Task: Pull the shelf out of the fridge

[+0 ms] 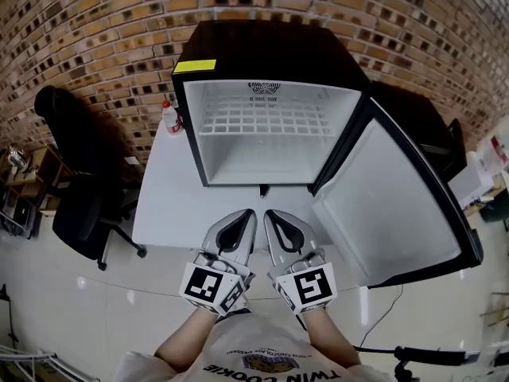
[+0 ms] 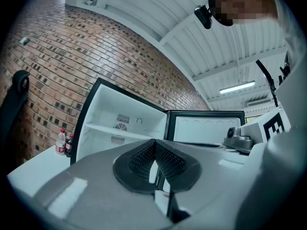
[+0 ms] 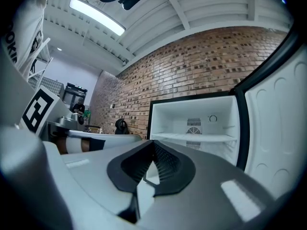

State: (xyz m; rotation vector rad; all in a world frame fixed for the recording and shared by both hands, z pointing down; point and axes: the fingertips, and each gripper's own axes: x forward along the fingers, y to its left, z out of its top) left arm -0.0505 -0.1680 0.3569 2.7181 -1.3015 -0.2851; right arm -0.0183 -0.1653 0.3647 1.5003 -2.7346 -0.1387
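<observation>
A small black fridge (image 1: 262,54) stands on a white table (image 1: 171,205) with its door (image 1: 390,205) swung wide to the right. Inside, a white wire shelf (image 1: 262,120) sits across the middle; it also shows as a white ledge, the shelf (image 2: 117,132) in the left gripper view and the shelf (image 3: 194,137) in the right gripper view. My left gripper (image 1: 250,213) and right gripper (image 1: 269,214) hang side by side in front of the fridge, well short of it. Both are shut with nothing between the jaws.
Two small bottles (image 1: 169,116) stand on the table left of the fridge. A black office chair (image 1: 79,181) is on the left beside the table. A brick wall (image 1: 95,22) runs behind. The open door juts out past the table's right front.
</observation>
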